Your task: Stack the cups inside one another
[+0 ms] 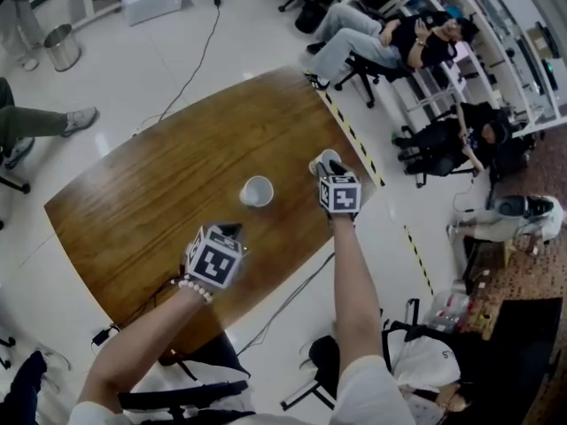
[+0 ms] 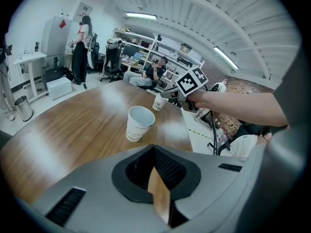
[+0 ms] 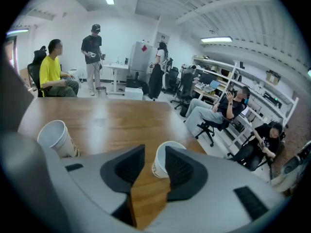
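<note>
Two white paper cups stand upright on the brown wooden table (image 1: 151,202). One cup (image 1: 256,191) (image 2: 139,123) (image 3: 57,137) stands at the table's middle, by itself. The other cup (image 1: 329,156) (image 3: 163,160) (image 2: 159,101) is near the right edge, between the jaws of my right gripper (image 1: 324,165) (image 3: 154,154). Those jaws stand open: the right one is against the cup's side and a gap shows on the left. My left gripper (image 1: 229,231) (image 2: 154,152) hangs short of the middle cup, its jaws closed tip to tip with nothing in them.
The table's right edge runs close to the cup between the jaws, with a yellow-black floor tape (image 1: 354,140) beyond it. People sit on office chairs (image 1: 372,38) at the far right. A cable (image 1: 199,56) and a bin (image 1: 61,46) are on the floor beyond the table.
</note>
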Demonstrator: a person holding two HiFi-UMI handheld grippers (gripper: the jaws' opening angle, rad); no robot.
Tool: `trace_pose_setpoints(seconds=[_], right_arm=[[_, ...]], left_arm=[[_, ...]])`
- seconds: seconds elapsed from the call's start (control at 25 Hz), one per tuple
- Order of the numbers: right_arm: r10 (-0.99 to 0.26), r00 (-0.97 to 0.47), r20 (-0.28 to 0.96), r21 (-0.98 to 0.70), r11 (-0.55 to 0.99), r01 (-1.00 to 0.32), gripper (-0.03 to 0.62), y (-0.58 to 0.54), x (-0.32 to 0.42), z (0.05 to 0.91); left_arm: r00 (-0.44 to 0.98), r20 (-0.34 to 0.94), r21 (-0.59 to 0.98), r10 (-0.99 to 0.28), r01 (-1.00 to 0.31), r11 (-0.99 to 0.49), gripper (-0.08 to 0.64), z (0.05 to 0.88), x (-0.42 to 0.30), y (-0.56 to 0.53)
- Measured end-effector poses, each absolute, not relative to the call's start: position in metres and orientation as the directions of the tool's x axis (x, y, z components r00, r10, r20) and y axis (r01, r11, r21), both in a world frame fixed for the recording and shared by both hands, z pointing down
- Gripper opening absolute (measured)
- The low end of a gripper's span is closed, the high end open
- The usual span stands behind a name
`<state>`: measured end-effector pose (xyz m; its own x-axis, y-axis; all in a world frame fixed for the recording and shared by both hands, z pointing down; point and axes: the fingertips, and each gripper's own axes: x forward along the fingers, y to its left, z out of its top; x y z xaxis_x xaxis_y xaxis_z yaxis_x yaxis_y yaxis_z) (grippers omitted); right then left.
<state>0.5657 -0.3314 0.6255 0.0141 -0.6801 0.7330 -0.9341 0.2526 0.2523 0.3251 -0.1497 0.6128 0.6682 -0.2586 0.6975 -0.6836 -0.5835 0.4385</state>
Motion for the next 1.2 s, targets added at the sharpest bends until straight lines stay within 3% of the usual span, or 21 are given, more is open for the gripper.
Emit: trace_pose_setpoints(seconds=[1.2], right_arm=[[-0.610,0.059,0.790,0.287,0.283,-0.915,0.032,-0.346,0.572,0.661]], left_arm=[[0.661,0.706,0.452,-0.253,-0.697,-0.557,-0.002,0.626,0.318,-0.158]])
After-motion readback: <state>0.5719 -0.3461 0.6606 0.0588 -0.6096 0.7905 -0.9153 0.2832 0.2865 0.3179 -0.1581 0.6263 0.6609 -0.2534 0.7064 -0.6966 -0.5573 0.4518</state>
